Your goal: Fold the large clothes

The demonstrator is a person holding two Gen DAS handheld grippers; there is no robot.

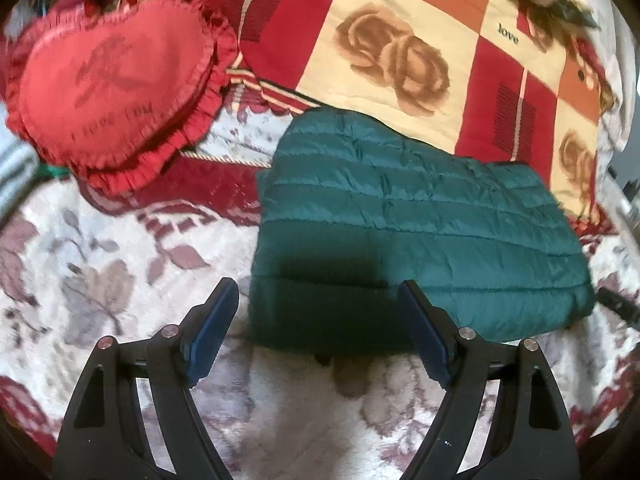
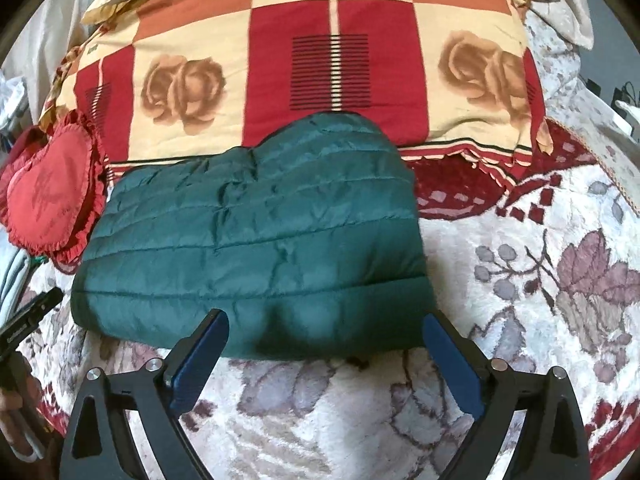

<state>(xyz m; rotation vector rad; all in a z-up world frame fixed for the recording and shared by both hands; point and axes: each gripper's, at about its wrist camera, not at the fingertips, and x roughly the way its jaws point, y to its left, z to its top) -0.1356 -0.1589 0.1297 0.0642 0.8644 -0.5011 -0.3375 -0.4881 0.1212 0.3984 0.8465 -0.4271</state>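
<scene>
A dark green quilted puffer jacket (image 1: 412, 224) lies folded into a compact rectangle on the floral bed blanket (image 1: 120, 272); it also shows in the right wrist view (image 2: 260, 240). My left gripper (image 1: 320, 288) is open and empty, its blue pads just in front of the jacket's near left edge. My right gripper (image 2: 326, 320) is open and empty, its fingers at the jacket's near edge, a little above it. The left gripper (image 2: 28, 320) shows at the left rim of the right wrist view.
A red heart-shaped ruffled cushion (image 1: 116, 92) lies left of the jacket, also in the right wrist view (image 2: 48, 196). A red, cream and orange rose-print quilt (image 1: 400, 40) lies behind the jacket. Pale striped fabric (image 1: 12, 172) sits at the far left.
</scene>
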